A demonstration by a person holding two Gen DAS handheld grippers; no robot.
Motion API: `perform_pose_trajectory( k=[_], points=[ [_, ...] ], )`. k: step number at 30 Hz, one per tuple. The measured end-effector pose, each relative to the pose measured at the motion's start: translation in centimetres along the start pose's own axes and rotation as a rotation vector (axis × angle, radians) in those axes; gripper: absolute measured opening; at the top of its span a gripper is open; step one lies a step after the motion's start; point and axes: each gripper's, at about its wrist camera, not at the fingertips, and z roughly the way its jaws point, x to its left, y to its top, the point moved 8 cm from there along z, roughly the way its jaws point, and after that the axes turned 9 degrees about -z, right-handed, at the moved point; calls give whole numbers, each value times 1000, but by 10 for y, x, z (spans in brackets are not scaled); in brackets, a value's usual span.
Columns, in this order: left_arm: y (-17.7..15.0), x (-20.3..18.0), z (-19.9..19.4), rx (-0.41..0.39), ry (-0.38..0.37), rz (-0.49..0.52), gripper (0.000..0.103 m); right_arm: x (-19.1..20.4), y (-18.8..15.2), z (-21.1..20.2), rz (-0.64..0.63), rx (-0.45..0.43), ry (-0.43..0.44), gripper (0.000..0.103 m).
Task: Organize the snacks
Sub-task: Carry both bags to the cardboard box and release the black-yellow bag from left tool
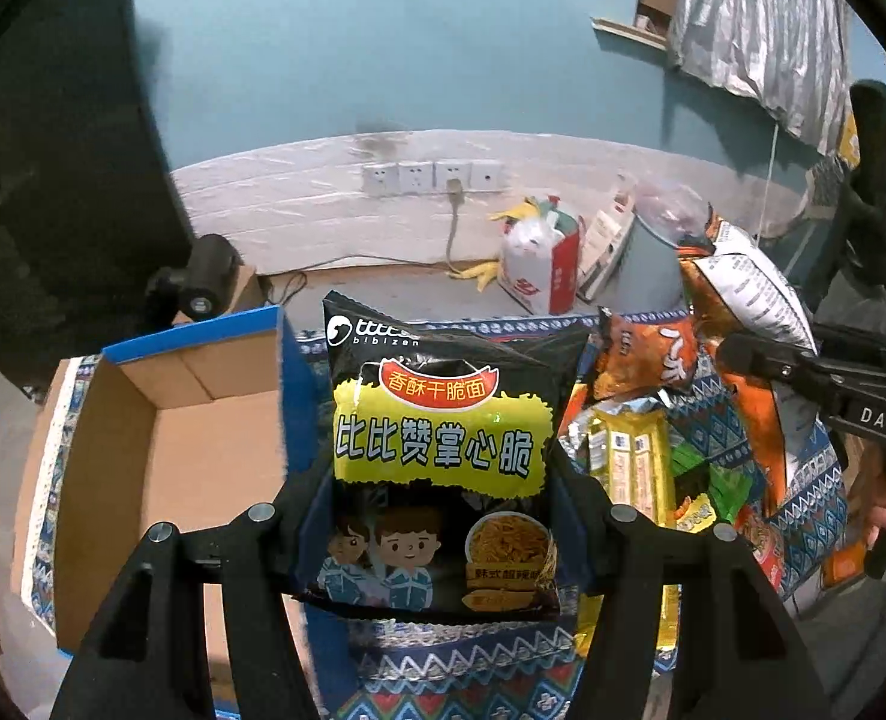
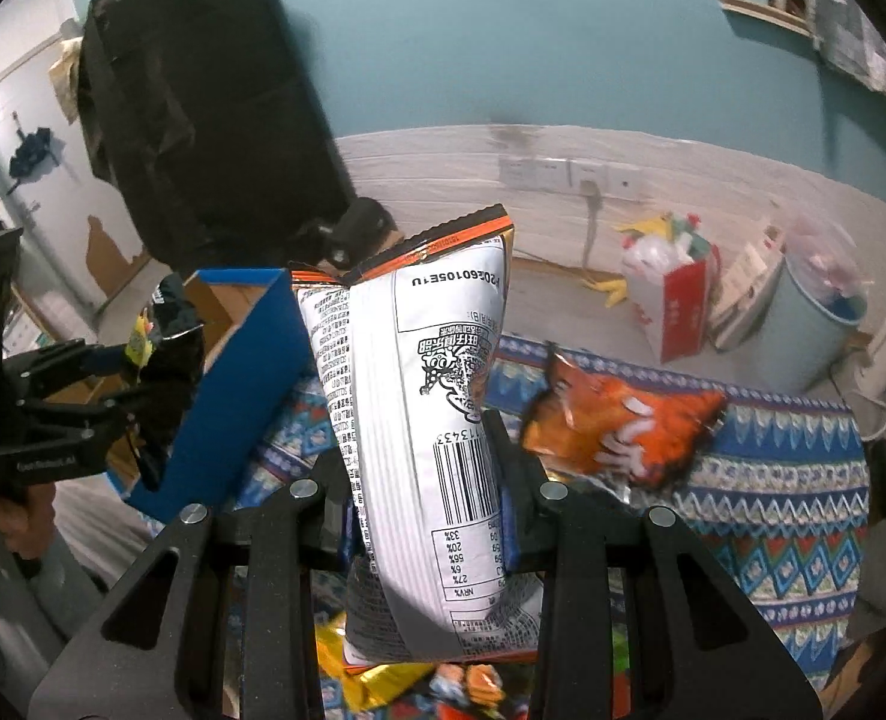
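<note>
The left claw [image 1: 443, 534] is grasping a black-and-yellow crinkly noodle-snack packet [image 1: 440, 450] beside the open blue-edged cardboard box [image 1: 203, 420]. The right claw [image 2: 425, 516] is clenching a white-backed, orange-trimmed chip bag [image 2: 419, 420] above the patterned-cloth table [image 2: 772, 480]. Carrying seems underway; next, each needs lowering into the box.

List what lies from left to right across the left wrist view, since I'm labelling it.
Cardboard box → black noodle snack bag in the left claw → yellow packets → orange and white bag in the right claw.
</note>
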Motion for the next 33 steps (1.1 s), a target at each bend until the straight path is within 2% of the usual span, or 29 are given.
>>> perform_pose_trajectory(
  k=[16,24,33],
  points=[
    [1,87,-16,-31,94,-123,63,92,60,55,-99,6,125,33],
    [-8,139,-17,-19,164,-198,63,138,77,83,-143,26,184,33],
    [-20,179,-11,15,214,-270,63,182,86,112,-179,58,235,33]
  ],
)
